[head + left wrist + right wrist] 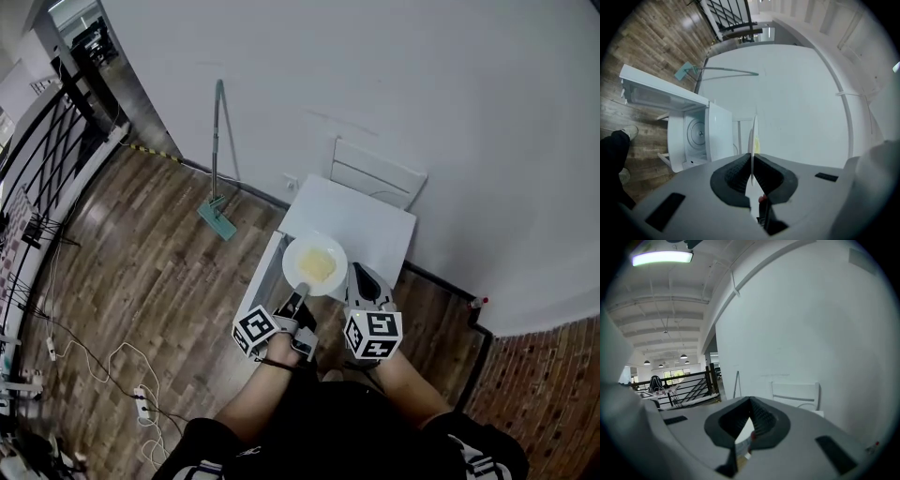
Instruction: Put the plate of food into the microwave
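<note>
Gripping the plate (315, 264) by its near rim, the left tongs (302, 291) are holding it face up over the front edge of the microwave (366, 220), with yellow food (317, 263) lying in its middle. The microwave is standing by the wall (422, 84), its door (265, 272) hanging open at the left. The right tongs (364, 279) are hovering just beside the plate, clenched together and carrying nothing.

I see a white plate (292, 253) with yellow food (317, 263), a white microwave (361, 217), brown plank floor (141, 272), teal mop (217, 220).
</note>
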The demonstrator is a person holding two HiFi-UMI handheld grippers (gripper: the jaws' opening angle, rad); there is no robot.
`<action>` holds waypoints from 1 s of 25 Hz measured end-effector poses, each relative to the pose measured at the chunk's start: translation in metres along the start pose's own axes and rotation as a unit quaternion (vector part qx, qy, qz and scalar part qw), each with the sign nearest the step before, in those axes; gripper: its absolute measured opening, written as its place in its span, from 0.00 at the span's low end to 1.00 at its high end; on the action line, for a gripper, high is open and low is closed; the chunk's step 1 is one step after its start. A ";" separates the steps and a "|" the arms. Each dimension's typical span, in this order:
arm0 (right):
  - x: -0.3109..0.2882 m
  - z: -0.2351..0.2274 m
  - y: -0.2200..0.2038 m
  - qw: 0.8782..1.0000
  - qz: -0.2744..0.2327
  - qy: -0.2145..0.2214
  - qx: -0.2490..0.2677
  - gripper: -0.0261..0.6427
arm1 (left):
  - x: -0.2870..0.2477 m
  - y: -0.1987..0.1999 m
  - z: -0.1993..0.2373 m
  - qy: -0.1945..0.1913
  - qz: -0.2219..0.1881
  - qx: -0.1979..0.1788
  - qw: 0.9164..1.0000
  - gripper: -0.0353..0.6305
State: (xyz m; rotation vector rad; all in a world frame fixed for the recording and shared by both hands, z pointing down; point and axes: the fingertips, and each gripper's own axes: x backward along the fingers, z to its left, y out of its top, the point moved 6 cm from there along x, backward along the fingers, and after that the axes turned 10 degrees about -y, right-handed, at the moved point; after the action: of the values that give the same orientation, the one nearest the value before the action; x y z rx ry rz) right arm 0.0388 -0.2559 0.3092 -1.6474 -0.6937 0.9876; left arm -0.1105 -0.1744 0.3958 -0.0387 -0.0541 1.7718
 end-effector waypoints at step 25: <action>-0.168 -0.035 -0.341 0.998 -0.051 0.035 -0.008 0.06 | -0.072 0.017 0.369 -0.063 -0.038 0.055 0.996 0.07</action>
State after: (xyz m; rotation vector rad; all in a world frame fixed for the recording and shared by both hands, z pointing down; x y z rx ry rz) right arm -0.0021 -0.3140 0.6843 -1.6365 -0.7320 0.8490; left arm -0.1331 -0.2536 0.7633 0.1523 -0.0492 1.6977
